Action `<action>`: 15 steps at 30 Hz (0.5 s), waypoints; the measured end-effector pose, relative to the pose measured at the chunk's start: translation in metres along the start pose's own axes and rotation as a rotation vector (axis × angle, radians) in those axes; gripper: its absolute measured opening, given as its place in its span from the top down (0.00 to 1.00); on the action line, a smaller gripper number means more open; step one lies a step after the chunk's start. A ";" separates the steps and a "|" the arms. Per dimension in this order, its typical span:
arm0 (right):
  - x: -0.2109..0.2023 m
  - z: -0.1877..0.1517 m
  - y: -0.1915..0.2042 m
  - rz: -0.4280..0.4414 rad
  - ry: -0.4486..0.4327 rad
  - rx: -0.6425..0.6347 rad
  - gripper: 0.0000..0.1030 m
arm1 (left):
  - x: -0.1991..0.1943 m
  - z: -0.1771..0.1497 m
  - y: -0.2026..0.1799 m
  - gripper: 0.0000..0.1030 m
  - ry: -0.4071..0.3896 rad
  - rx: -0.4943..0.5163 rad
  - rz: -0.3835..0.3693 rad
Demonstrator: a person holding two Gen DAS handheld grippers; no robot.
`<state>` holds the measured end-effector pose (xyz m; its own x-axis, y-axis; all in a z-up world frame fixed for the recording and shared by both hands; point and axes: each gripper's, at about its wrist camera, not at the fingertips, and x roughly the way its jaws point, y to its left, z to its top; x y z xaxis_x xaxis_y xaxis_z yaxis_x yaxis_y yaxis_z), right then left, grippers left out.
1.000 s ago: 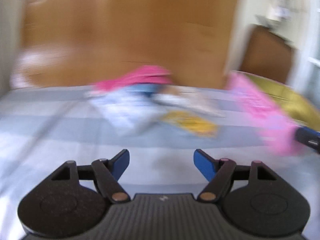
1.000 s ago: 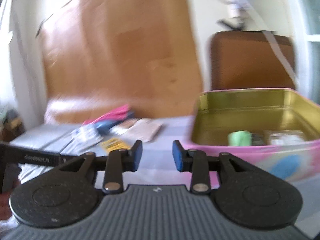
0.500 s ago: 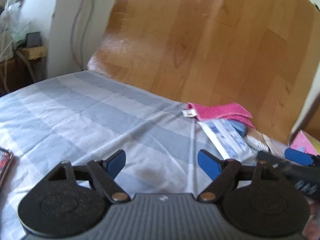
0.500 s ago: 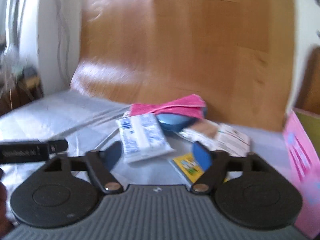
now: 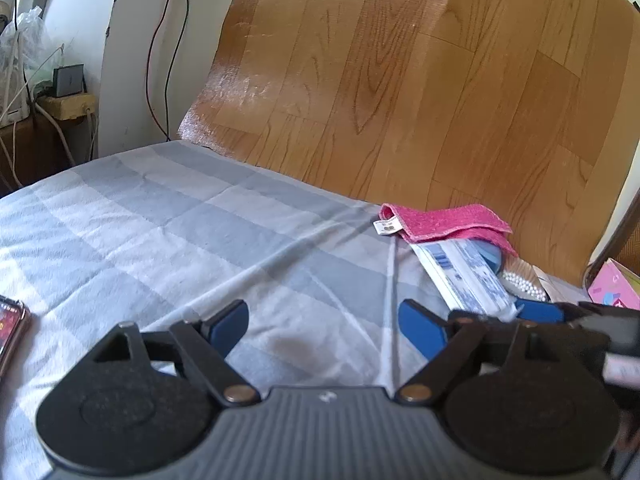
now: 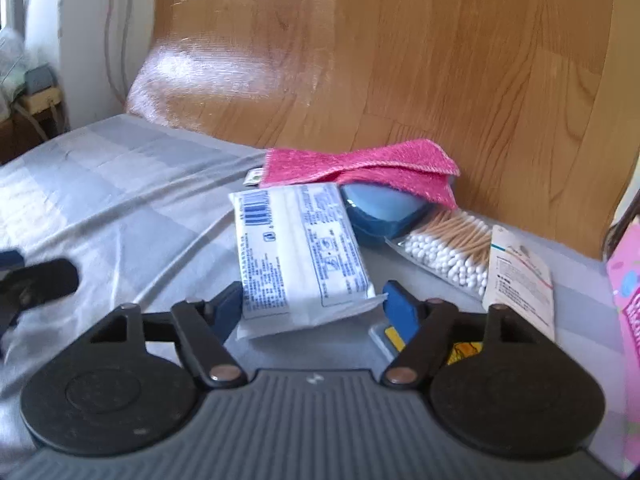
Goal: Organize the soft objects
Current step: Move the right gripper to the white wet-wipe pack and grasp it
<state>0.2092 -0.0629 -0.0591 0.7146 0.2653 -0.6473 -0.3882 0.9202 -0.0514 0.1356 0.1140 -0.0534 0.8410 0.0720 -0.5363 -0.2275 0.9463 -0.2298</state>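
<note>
Since half a second ago the right tool (image 6: 312, 306) has closed in on the white tissue pack (image 6: 298, 250), which now fills the gap between its spread blue fingers (image 6: 402, 312), while the left tool (image 5: 324, 326) has barely shifted and hangs wide open over bare grey checked bedsheet (image 5: 160, 216), gripping nothing. The step in hand looks like taking hold of the pack with the right tool; to do it well, push a little further so the pads bear on the padded body and not only on the thin crimped flap at the near end, which would likely slip or tear, then squeeze gently, since the pack will give under pressure, and lift it straight up clear of its neighbours. The pack lies flat on the bed, its long side running away from the camera, wrapped in glossy film with blue print and a barcode at the far left corner. Its far end sits just beside a blue case (image 6: 384, 212) that is half covered by a folded pink cloth (image 6: 360, 168); a bag of cotton swabs (image 6: 448, 246) lies to its right, and the pink tin (image 6: 628, 300) shows at the right edge
</note>
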 end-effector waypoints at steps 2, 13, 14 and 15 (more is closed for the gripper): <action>-0.010 -0.006 0.008 -0.009 -0.014 -0.039 0.27 | 0.000 0.000 0.000 0.18 -0.001 0.003 0.001; -0.103 -0.070 0.022 0.092 -0.015 -0.141 0.25 | -0.001 -0.004 -0.010 0.15 -0.004 0.077 -0.012; -0.114 -0.078 0.018 0.103 -0.007 -0.138 0.25 | -0.001 -0.005 -0.011 0.15 -0.003 0.086 -0.017; -0.124 -0.087 0.014 0.106 -0.003 -0.132 0.25 | -0.001 -0.005 -0.013 0.14 -0.001 0.095 -0.023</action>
<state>0.0643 -0.1078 -0.0460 0.6671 0.3597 -0.6524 -0.5344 0.8411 -0.0827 0.1351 0.1004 -0.0542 0.8459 0.0502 -0.5309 -0.1607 0.9733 -0.1639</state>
